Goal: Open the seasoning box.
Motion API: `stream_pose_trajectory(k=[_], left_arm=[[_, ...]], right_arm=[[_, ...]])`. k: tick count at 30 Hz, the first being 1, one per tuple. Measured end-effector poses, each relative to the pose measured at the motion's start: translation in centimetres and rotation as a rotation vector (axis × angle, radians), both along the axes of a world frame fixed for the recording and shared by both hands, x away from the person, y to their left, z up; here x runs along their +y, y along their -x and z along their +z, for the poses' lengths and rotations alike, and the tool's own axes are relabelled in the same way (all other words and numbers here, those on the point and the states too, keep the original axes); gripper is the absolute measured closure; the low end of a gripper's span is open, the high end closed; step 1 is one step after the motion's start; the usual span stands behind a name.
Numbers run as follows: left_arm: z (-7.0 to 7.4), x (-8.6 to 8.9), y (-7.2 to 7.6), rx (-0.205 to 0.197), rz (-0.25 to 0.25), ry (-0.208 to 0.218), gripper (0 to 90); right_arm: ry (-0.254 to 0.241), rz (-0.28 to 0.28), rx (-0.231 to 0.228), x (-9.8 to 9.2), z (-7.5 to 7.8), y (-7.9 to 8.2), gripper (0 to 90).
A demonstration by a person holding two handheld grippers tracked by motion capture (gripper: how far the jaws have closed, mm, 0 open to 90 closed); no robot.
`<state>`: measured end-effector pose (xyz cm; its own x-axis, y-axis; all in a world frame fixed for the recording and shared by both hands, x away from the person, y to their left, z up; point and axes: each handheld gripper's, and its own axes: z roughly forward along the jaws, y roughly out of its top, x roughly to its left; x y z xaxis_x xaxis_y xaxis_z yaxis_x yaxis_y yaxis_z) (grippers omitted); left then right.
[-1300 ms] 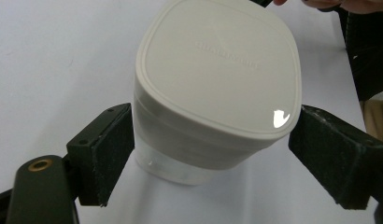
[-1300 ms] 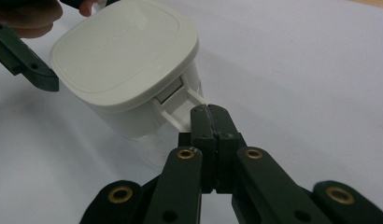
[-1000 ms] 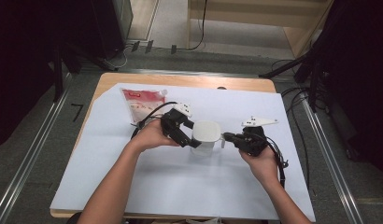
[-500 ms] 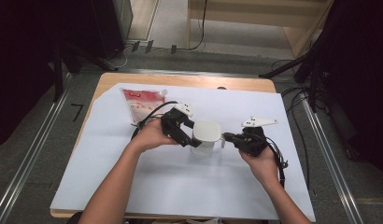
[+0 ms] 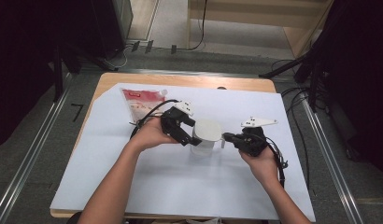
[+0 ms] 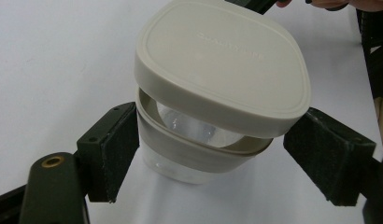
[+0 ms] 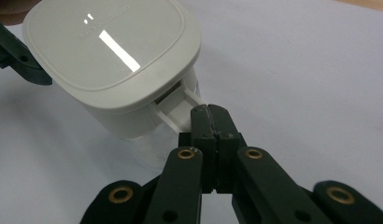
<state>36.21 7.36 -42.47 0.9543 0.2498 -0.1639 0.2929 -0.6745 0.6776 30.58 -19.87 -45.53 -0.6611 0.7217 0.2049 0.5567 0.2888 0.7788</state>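
The small cup (image 5: 204,140) sits in the middle of the frame on the white counter (image 5: 147,186). The right gripper (image 7: 209,112) has its fingers pinched tight on the lid's tab (image 7: 182,105) — the lid (image 6: 222,60) sits crooked. The left gripper (image 6: 217,161) has its fingers wide open around the cup, one barely touching. Pull hard and the cup could tip — nothing holds it down.

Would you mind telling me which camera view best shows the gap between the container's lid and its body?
The left gripper view: the beige lid sits tilted above the container rim, exposing the clear inside. The right gripper view shows the lid from above with its tab; the high view shows the lid small, with no gap discernible.
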Motion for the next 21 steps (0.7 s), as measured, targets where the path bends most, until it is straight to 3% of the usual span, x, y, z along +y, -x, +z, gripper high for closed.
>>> stream_pose_trajectory(k=[4,7,8,10,11,15,21], left_arm=[[0.4,0.0,0.2,-0.019,0.003,-0.003,19.8],[1.2,0.3,0.4,-0.041,-0.015,0.033,23.3],[1.5,0.4,0.5,-0.052,-0.011,0.037,26.4],[1.6,0.7,0.4,-0.041,-0.014,0.061,48.3],[1.8,0.9,0.4,-0.026,-0.032,0.084,48.3],[1.8,0.4,0.7,-0.032,-0.046,0.028,58.6],[2.1,0.0,0.6,0.020,-0.050,0.031,79.0]], right_arm=[[0.001,0.000,0.000,0.0,0.0,0.0,90.0],[0.003,-0.001,0.000,0.0,0.0,0.0,90.0],[0.003,-0.001,0.000,0.0,0.0,0.0,90.0],[0.002,0.001,-0.001,0.0,0.0,0.0,90.0],[0.001,0.000,0.002,0.0,0.0,0.1,90.0],[0.001,0.003,0.000,0.0,0.0,0.0,90.0],[-0.001,0.004,0.005,0.0,0.1,0.1,90.0]])
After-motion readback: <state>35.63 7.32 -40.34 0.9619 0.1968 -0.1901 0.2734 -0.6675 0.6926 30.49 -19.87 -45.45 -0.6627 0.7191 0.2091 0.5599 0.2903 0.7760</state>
